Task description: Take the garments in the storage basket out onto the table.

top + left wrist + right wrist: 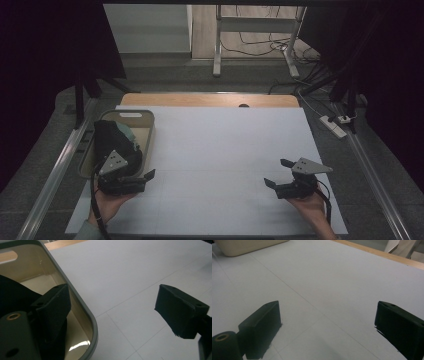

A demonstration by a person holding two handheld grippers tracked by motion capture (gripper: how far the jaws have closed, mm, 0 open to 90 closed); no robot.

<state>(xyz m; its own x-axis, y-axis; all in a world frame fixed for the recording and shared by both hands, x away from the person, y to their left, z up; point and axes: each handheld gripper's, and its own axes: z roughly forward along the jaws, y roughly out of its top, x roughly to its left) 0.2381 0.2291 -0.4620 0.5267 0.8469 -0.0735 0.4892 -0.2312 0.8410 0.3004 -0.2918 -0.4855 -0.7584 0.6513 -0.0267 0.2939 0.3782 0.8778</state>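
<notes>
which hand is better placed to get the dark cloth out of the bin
Left, most likely. The left gripper sits right at the near edge of the bin, jaws open, with the dark cloth just beside it. The right gripper, also open, rests across the white table, far from the bin.

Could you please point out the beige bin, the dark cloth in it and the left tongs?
beige bin [131, 114]: high view, far rim.
dark cloth [112, 140]: high view, its middle.
left tongs [148, 177]: high view, between the open tips.
</notes>
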